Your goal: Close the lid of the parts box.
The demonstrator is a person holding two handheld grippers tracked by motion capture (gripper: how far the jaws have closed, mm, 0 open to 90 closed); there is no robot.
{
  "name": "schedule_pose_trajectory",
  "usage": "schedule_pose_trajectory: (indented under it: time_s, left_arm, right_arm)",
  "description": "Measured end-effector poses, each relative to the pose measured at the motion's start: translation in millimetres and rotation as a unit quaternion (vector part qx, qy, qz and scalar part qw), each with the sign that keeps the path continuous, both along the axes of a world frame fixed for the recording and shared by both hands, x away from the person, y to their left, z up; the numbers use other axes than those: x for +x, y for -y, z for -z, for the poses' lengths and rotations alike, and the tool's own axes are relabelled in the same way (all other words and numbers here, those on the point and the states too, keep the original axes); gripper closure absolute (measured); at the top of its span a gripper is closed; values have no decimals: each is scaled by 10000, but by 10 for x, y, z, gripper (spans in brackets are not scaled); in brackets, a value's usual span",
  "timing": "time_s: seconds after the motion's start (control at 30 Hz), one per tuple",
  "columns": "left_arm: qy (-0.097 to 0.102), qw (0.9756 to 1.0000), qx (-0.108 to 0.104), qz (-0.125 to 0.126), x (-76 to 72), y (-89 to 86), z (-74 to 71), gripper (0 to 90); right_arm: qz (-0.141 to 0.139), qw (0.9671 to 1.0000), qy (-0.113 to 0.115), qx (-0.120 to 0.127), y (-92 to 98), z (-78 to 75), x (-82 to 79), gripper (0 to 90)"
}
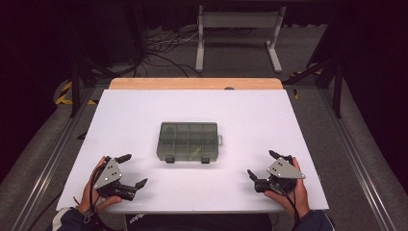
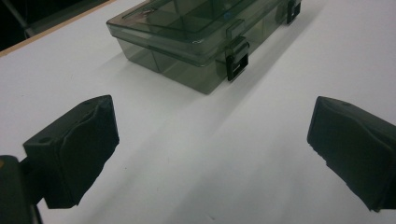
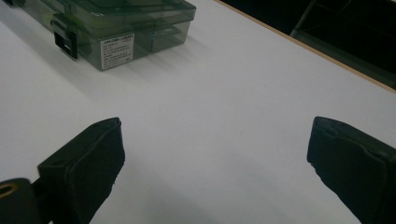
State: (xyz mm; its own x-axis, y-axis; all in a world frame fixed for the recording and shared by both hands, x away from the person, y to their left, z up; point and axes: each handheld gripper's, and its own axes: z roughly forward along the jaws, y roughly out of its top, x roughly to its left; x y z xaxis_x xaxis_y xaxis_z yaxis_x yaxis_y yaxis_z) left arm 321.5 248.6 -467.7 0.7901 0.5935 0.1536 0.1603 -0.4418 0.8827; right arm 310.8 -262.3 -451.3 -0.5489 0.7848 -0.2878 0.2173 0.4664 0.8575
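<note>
**Both grippers spread wide, box waiting mid-table**

Down at lower left of the high view, left gripper (image 1: 129, 169) resting on the white table (image 1: 269, 115), gripped by a hand (image 1: 91, 190) coming in from the bottom edge, forearm angled inward. Fingers (image 2: 74, 151) released, spread far apart, nothing between them. Lower right, right gripper (image 1: 262, 166) mirrored: hand (image 1: 291, 192) wrapped round the body, grey plate on top, fingers (image 3: 84, 170) released too, pointing up and inward toward centre frame.

Between and beyond them, clear compartment box (image 1: 188, 141) flat on the table at centre frame, well apart from both grippers. Lid shut, long axis running left to right across the picture. Two dark latches (image 1: 169, 159) on the near long side, facing the bottom edge. White label (image 3: 116, 50) on the short end wall, upper left of the right gripper view.
</note>
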Motion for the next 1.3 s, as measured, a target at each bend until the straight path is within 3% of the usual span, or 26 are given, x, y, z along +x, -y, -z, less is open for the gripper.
schedule_pose_trajectory:
  time_s: [0.5, 1.3]
  left_arm:
    - [167, 9998, -6, -77, -27, -22, -34, 26]
    - [129, 9998, -41, -111, -22, -40, -45, 26]
  right_arm:
    - [-46, 10000, 49, 24, -52, -22, 36, 49]
    - [-90, 9999, 115, 27, -79, -40, 61, 50]
